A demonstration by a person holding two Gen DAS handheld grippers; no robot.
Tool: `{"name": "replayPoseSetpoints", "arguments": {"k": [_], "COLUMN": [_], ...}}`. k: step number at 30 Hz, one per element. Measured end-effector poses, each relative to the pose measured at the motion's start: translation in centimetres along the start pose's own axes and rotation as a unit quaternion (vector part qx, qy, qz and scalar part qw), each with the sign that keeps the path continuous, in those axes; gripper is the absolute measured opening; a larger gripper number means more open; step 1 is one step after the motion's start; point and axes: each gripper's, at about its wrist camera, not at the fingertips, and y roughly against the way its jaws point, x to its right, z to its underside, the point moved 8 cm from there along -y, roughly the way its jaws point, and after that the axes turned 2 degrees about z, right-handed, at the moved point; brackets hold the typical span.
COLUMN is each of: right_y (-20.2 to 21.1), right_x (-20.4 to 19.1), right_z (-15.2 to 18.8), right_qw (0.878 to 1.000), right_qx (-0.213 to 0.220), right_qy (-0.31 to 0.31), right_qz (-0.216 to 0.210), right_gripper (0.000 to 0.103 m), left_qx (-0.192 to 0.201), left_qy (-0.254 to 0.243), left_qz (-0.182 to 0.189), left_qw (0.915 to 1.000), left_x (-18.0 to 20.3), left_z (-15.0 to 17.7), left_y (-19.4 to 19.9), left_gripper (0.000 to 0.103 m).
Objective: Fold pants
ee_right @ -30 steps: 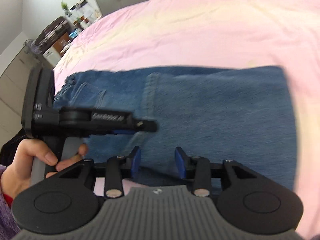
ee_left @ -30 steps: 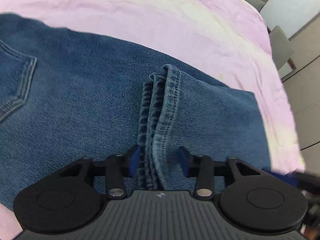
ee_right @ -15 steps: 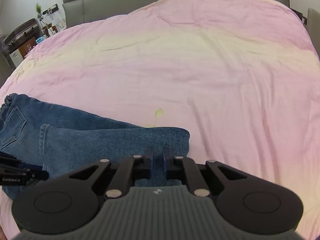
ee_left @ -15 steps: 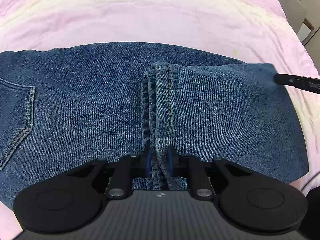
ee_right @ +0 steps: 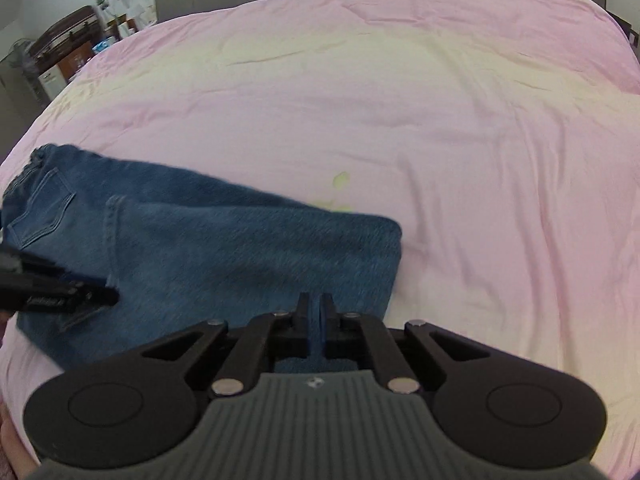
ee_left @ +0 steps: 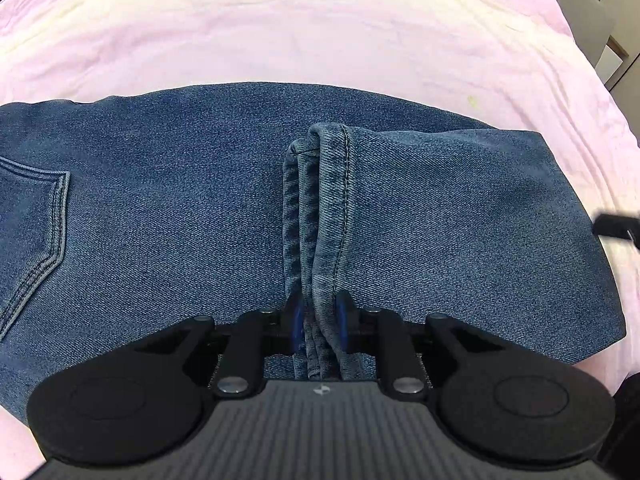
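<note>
1. Left gripper (ee_left: 319, 326) is being held clamped on the stacked hem layers (ee_left: 320, 216) of the pants (ee_left: 168, 216), which are lying folded lengthwise on the pink bed cover (ee_left: 320, 24); several denim edges are being pinched together between the blue pads.
2. Right gripper (ee_right: 317, 322) is being held with its jaws nearly together at the near edge of the pants, close to the folded end (ee_right: 394, 248); a sliver of blue is showing between the pads, but whether denim is really being pinched cannot be told from these views.
3. Risk, judged: the lowest hem layers are being gripped only at their edge, so one may be released when the hems are lifted, leaving the leg ends uneven.
4. Risk, judged: if the right gripper is holding nothing, the next fold is being driven from one side only and the denim may be skewed or dragged across the bed cover.
5. Risk, judged: the denim is heavy and stiff, so a fast lift may be causing the layers beneath to be peeled open.
6. Risk, judged: the bed cover is soft and wrinkled, and it may be caught and pulled up along with the cloth.
7. Back pocket (ee_left: 36, 216) and waistband (ee_right: 28, 168) are lying at the left, well apart from both grippers.
</note>
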Motion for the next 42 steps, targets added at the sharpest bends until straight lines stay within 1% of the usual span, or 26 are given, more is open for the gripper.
{"name": "replayPoseSetpoints", "arguments": {"k": [2, 4, 7, 8, 10, 13, 16, 17, 18, 21, 23, 24, 25, 26, 27, 29, 30, 31, 33, 34, 37, 39, 42], "right_y": [1.5, 2.4, 1.9, 1.3, -0.3, -1.5, -1.5, -1.3, -1.1, -0.1, 0.9, 1.5, 2.0, 2.5, 2.9, 3.4, 3.5, 3.4, 2.8, 2.5, 1.1, -0.3, -2.0], "right_x": [-0.8, -1.4, -1.6, -1.3, -1.1, -1.2, -1.3, -1.3, -1.5, -2.2, -2.7, -3.1, -3.5, -4.2, -4.8, -6.5, -7.4, -8.2, -10.2, -11.0, -13.4, -14.9, -16.7], "right_z": [1.8, 4.3, 7.0, 7.9, 9.3, 9.4, 9.3, 9.3, 9.2, 8.9, 8.6, 8.5, 8.3, 8.1, 7.9, 7.2, 6.7, 6.3, 4.9, 4.4, 2.5, 0.8, -1.1], "right_qw": [1.0, 1.0, 0.999, 0.998, 0.997, 0.995, 0.995, 0.994, 0.994, 0.993, 0.993, 0.992, 0.992, 0.993, 0.993, 0.99, 0.989, 0.987, 0.982, 0.98, 0.972, 0.964, 0.955], "right_qx": [-0.008, -0.021, -0.04, -0.051, -0.069, -0.092, -0.097, -0.097, -0.096, -0.09, -0.08, -0.074, -0.067, -0.059, -0.053, -0.04, -0.036, -0.032, -0.027, -0.025, -0.022, -0.021, -0.026], "right_qy": [0.003, 0.01, 0.025, 0.02, 0.028, 0.034, 0.038, 0.04, 0.044, 0.069, 0.086, 0.094, 0.099, 0.104, 0.109, 0.131, 0.146, 0.158, 0.185, 0.197, 0.234, 0.263, 0.295], "right_qz": [-0.013, -0.013, -0.005, -0.006, -0.003, 0.002, 0.003, 0.004, 0.008, 0.02, 0.027, 0.029, 0.026, 0.02, 0.012, 0.004, 0.004, 0.004, 0.002, 0.0, -0.003, 0.002, 0.002], "right_gripper": [0.0, 0.0, 0.0, 0.0, 0.0, 0.0, 0.0, 0.0, 0.0, 0.0, 0.0, 0.005, 0.01, 0.025, 0.032, 0.032, 0.032, 0.032, 0.032, 0.032, 0.032, 0.032, 0.033], "left_qx": [-0.001, -0.001, 0.0, 0.0, 0.0, 0.002, 0.008, 0.012, 0.018, 0.035, 0.054, 0.066, 0.077, 0.087, 0.098, 0.12, 0.129, 0.135, 0.143, 0.148, 0.157, 0.162, 0.162], "left_qy": [-0.002, -0.004, -0.003, -0.001, 0.006, 0.012, 0.021, 0.025, 0.031, 0.036, 0.036, 0.038, 0.047, 0.061, 0.079, 0.114, 0.129, 0.144, 0.169, 0.183, 0.213, 0.228, 0.253], "left_qz": [-0.002, -0.003, -0.003, -0.002, 0.002, 0.0, -0.011, -0.021, -0.029, -0.028, -0.031, -0.036, -0.043, -0.05, -0.056, -0.062, -0.064, -0.066, -0.071, -0.075, -0.081, -0.084, -0.081], "left_qw": [1.0, 1.0, 1.0, 1.0, 1.0, 0.9999, 0.9997, 0.9994, 0.999, 0.9983, 0.9974, 0.9964, 0.995, 0.9931, 0.9905, 0.9842, 0.9812, 0.9781, 0.9725, 0.969, 0.961, 0.9565, 0.9503], "left_x": [0.0, 0.0, -0.1, -0.2, -0.4, -0.5, -0.4, -0.4, -0.7, -0.8, -1.3, -1.8, -2.6, -3.5, -4.6, -6.9, -8.1, -9.5, -12.4, -14.0, -17.5, -19.9, -23.1], "left_z": [-0.1, 0.1, 0.2, 0.3, 0.4, 0.4, 0.5, 0.6, 0.8, 1.5, 2.1, 2.4, 2.6, 2.9, 3.2, 3.4, 3.6, 3.5, 3.8, 4.0, 4.1, 4.4, 4.9], "left_y": [-0.1, -0.3, -0.6, -0.7, -0.8, -0.7, -0.4, -0.1, 0.3, 2.0, 3.6, 4.5, 5.4, 6.2, 7.2, 8.8, 9.5, 10.2, 11.2, 11.8, 12.8, 13.3, 13.9], "left_gripper": [0.021, 0.021, 0.023, 0.025, 0.026, 0.026, 0.029, 0.036, 0.041, 0.041, 0.041, 0.042, 0.042, 0.046, 0.054, 0.059, 0.06, 0.061, 0.068, 0.069, 0.074, 0.076, 0.08]}}
